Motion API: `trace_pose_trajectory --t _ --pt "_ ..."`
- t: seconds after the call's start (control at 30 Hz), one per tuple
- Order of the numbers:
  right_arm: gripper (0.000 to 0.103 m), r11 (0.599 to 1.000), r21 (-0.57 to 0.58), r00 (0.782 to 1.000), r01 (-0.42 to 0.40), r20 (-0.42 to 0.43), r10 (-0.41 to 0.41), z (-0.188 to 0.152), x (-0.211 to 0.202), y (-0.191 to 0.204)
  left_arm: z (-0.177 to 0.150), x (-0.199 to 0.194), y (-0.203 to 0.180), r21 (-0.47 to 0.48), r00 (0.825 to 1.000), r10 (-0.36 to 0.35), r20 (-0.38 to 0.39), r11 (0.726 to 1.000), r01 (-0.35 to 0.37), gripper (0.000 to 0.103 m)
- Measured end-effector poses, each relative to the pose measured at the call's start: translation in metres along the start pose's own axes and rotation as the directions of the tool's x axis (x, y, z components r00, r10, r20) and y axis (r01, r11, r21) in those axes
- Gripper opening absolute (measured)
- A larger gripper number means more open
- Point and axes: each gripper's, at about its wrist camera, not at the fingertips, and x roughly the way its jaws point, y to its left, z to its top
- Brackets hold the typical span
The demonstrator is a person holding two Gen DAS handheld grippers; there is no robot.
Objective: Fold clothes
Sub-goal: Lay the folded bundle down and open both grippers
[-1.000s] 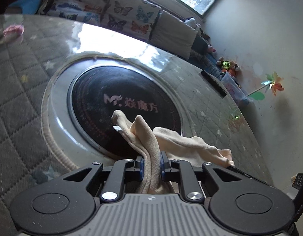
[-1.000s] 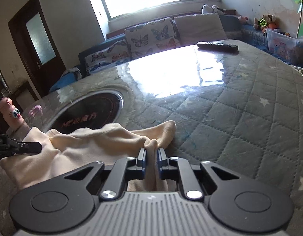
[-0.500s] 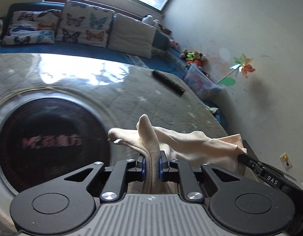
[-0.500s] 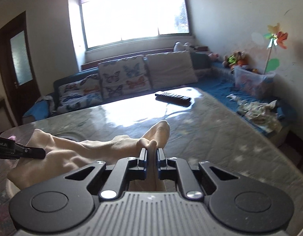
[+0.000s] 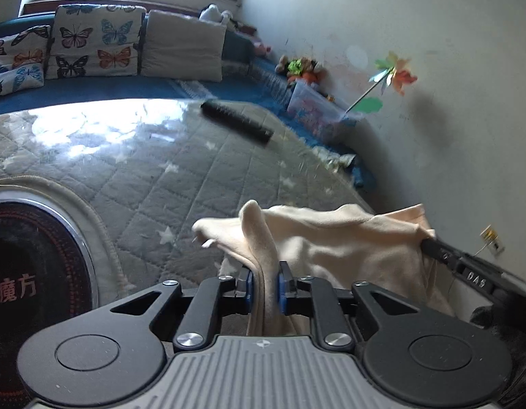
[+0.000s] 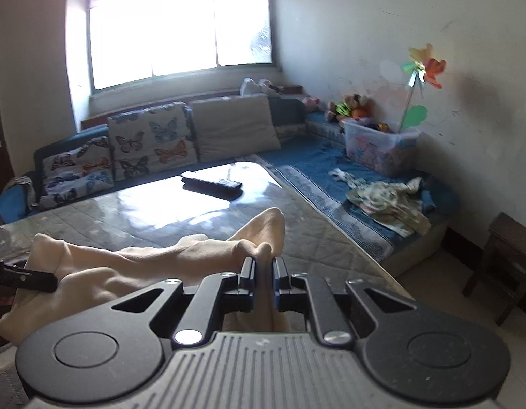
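Up close, the left tongs (image 5: 265, 284) are pinched tight on a fold of the cream cloth (image 5: 334, 238). The right tongs (image 6: 263, 274) are pinched on another fold of the same cloth (image 6: 133, 266). The cloth hangs between the two, bunched and wrinkly, lifted above the bench (image 5: 181, 173). In the left view the right tongs (image 5: 430, 243) poke in from the side, biting the far corner of the cloth. In the right view the left tongs (image 6: 41, 281) poke in the same way.

The bench has a gray quilted cover with little white stars, and a shiny clear sheet on top that glares in the sun. A black remote (image 5: 237, 122) lies on it farther back, well away from the cloth.

Only the left view shows the round black cooker plate (image 5: 27, 272) set into the bench, with red writing on it, and a wall socket (image 5: 493, 240) low on the wall.

Behind the bench runs a blue sofa (image 6: 297, 156) with butterfly cushions (image 6: 150, 139) and a plain beige cushion (image 6: 235, 126). A clear toy box (image 6: 378, 150) sits on the sofa by the wall, with a pinwheel (image 6: 424, 64) sticking up and stuffed toys (image 6: 351, 105) beside it.

Only the right view shows the crumpled clothes (image 6: 389, 201) on the sofa, a dark wooden stool (image 6: 505, 262) on the floor, and the whole big bright window (image 6: 181, 24).
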Motion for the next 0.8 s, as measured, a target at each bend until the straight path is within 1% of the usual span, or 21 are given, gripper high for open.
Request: trace_pose_trajectory --t 0.03,0.07,0.1,0.13,0.17,0.2,0.23,0.27,0.3,0.33,0.37,0.43,0.47,0.53,0.67,0.8 --pt "0.010 1.000 0.002 1.000 0.011 -0.010 -0.011 -0.002 0.003 -0.003 -0.002 0.004 -0.001 0.012 1.000 0.018 -0.010 1.000 -0.018 0.021" --pt "0.010 1.000 0.003 1.000 0.014 -0.021 -0.014 -0.004 0.006 -0.006 -0.005 0.008 -0.002 0.023 0.999 0.033 -0.017 0.999 -0.032 0.030" --pt "0.011 1.000 0.004 0.999 0.017 -0.034 -0.017 -0.008 0.009 -0.010 -0.007 0.009 -0.002 0.035 0.999 0.044 -0.017 0.998 -0.043 0.035" --pt "0.011 1.000 0.000 0.999 0.017 -0.043 -0.016 -0.010 0.011 -0.011 -0.008 0.009 -0.002 0.048 0.998 0.058 -0.015 0.997 -0.057 0.046" --pt "0.012 1.000 -0.004 0.999 0.014 -0.050 -0.014 -0.012 0.012 -0.012 -0.010 0.009 -0.002 0.060 0.997 0.071 -0.013 0.996 -0.070 0.052" --pt "0.012 1.000 -0.007 0.998 0.010 -0.055 -0.011 -0.014 0.014 -0.011 -0.011 0.010 -0.003 0.074 0.997 0.081 -0.010 0.994 -0.080 0.054" --pt "0.012 1.000 -0.007 0.998 0.003 -0.060 -0.004 -0.015 0.015 -0.011 -0.011 0.010 -0.004 0.088 0.996 0.089 -0.004 0.992 -0.088 0.058" --pt "0.013 1.000 -0.005 0.998 -0.008 -0.065 0.008 -0.016 0.016 -0.009 -0.010 0.010 -0.006 0.104 0.995 0.098 0.003 0.990 -0.098 0.068" --pt "0.015 1.000 -0.002 0.997 -0.020 -0.070 0.019 -0.017 0.017 -0.007 -0.010 0.010 -0.008 0.117 0.994 0.106 0.010 0.987 -0.107 0.073" --pt "0.016 0.999 -0.001 0.997 -0.032 -0.076 0.032 -0.017 0.019 -0.005 -0.009 0.010 -0.009 0.127 0.994 0.112 0.017 0.985 -0.113 0.082" --pt "0.018 0.999 -0.002 0.996 -0.047 -0.082 0.047 -0.017 0.022 -0.001 -0.009 0.011 -0.011 0.139 0.993 0.115 0.024 0.983 -0.117 0.087" --pt "0.021 0.997 -0.004 0.992 -0.080 -0.094 0.079 -0.015 0.030 0.005 -0.008 0.012 -0.015 0.162 0.992 0.121 0.039 0.979 -0.125 0.093" --pt "0.021 0.995 -0.008 0.991 -0.095 -0.099 0.093 -0.014 0.035 0.009 -0.008 0.013 -0.016 0.173 0.991 0.122 0.046 0.976 -0.129 0.097" --pt "0.021 0.993 -0.016 0.987 -0.120 -0.109 0.118 -0.013 0.044 0.016 -0.007 0.014 -0.019 0.194 0.990 0.125 0.063 0.972 -0.135 0.103" --pt "0.021 0.988 -0.018 0.978 -0.157 -0.144 0.152 -0.012 0.070 0.030 -0.004 0.017 -0.019 0.210 0.989 0.123 0.082 0.968 -0.138 0.103" --pt "0.021 0.989 -0.022 0.976 -0.147 -0.165 0.141 -0.014 0.092 0.037 -0.001 0.021 -0.014 0.208 0.987 0.134 0.087 0.967 -0.149 0.103"
